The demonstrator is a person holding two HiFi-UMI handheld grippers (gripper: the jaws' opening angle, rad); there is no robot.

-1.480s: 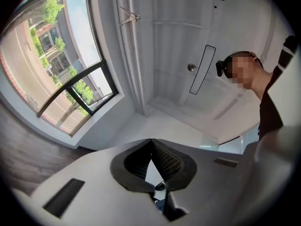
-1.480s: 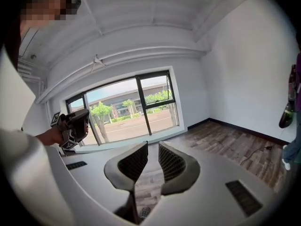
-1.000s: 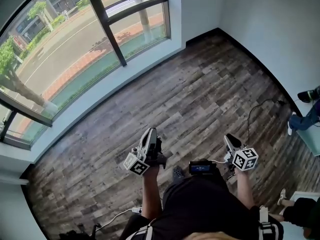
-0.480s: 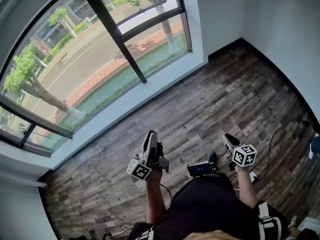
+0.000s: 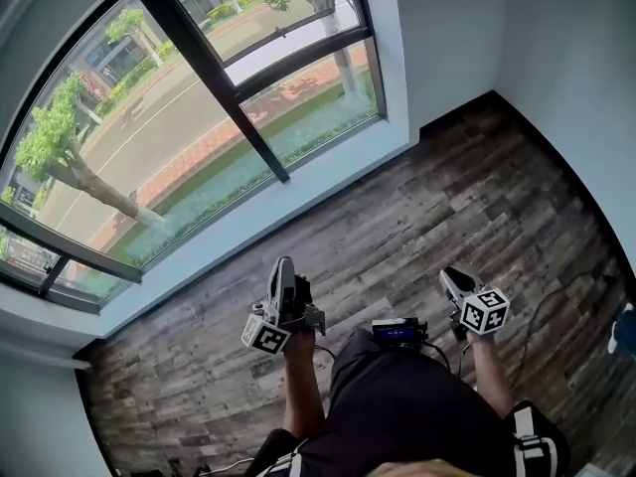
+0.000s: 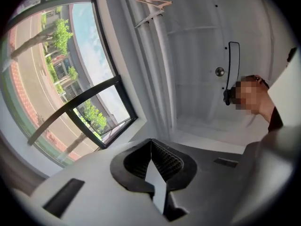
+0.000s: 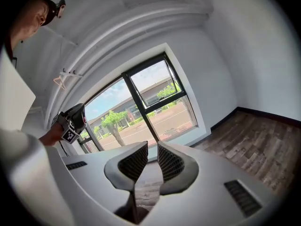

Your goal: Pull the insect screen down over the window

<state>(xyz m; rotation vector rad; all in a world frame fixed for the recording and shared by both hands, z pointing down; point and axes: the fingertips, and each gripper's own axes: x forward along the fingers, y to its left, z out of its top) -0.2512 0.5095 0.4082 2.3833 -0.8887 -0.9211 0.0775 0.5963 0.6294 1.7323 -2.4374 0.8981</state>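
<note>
Wood-plank floor [image 5: 447,197], black-framed window [image 5: 231,107] — street [image 5: 139,127], trees [image 5: 55,139] beyond, left gripper [image 6: 150,144] jaws closed, right gripper [image 7: 151,150] jaws slightly apart.

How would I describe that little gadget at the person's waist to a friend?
From the big window, look down across the wooden floor to the person in black. At their waist, between the left gripper and right gripper, sits a small black box; only it has a glowing blue screen.

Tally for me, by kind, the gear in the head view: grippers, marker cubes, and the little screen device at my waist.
Grippers: 2, the left gripper and the right gripper
Marker cubes: 2, the left cube and the right cube
Screen device: 1
Total: 5
</note>
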